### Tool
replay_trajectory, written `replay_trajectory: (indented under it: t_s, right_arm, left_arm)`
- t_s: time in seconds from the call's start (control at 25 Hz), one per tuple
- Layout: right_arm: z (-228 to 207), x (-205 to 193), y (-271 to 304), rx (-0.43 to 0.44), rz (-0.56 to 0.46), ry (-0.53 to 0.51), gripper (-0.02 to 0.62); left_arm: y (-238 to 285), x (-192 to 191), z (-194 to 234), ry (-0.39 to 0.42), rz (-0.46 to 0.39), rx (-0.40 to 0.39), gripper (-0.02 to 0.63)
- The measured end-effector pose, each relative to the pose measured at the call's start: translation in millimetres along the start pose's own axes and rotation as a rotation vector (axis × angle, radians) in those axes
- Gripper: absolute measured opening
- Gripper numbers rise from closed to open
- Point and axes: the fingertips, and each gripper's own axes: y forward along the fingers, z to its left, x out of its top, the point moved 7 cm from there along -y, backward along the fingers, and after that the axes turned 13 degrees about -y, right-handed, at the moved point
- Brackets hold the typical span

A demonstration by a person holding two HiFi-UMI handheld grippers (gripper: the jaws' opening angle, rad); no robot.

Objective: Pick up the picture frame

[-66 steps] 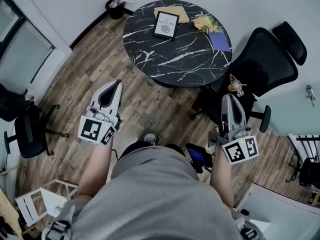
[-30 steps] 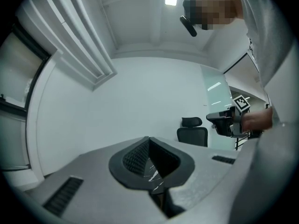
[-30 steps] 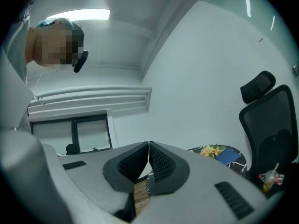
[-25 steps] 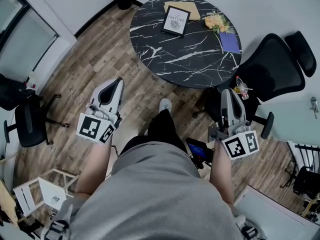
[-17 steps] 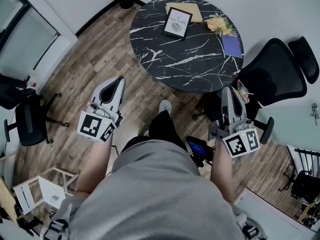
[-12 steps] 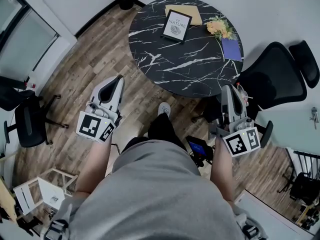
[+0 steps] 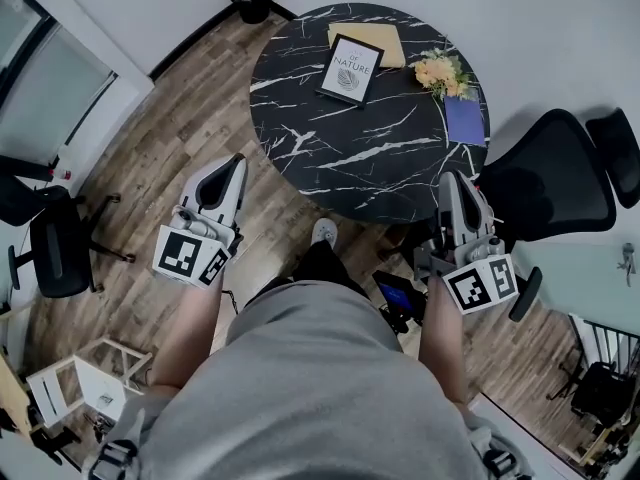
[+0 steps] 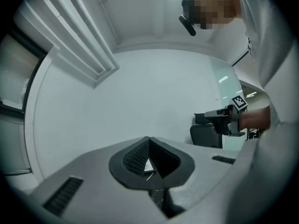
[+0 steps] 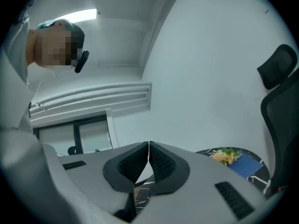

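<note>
1. Seen from above, a person stands on a wood-plank floor [image 7: 190, 118] and faces a round black marble table [image 7: 300, 158] at twelve o'clock.
2. The picture frame [image 7: 350, 70] stands on the table's far half, near eleven o'clock of the top. A tan folder [image 7: 372, 40] lies just behind it at the far rim.
3. Orange flowers [image 7: 442, 71] and a blue notebook [image 7: 464, 120] lie along the rim from two to three o'clock.
4. The left gripper [image 7: 236, 163] is clenched on nothing. It is held over floor at eight o'clock of the table, short of the rim.
5. The right gripper [image 7: 452, 176] has its jaws pressed together, empty, with its tip at the near rim at five o'clock.
6. A black office chair [image 7: 545, 183] crowds the rim at four o'clock.
7. Open floor curves round the table's left edge from seven to ten o'clock, up to a bin [image 7: 252, 0] by the wall.
</note>
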Motion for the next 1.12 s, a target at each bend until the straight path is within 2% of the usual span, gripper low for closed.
replay_trajectory:
  t_s: [0.6,0.92,1.12]
  right_arm:
    - [-94.7,6.8,91.3,0.102,-0.008,0.019,0.028]
    - [-134.5,5.8,113.3,0.117,-0.001,0.016,0.028]
    - [-144.6,4.8,118.1,0.115,-0.007,0.023,0.028]
  left_arm:
    - [102.9,14.3,12.5,0.011,-0.031,0.087,0.006]
    - [133.3,16.8,5.2,0.015,-0.048,0.107,0.006]
    - [138.9,15.8,3.0,0.017,-0.038,0.114,0.006]
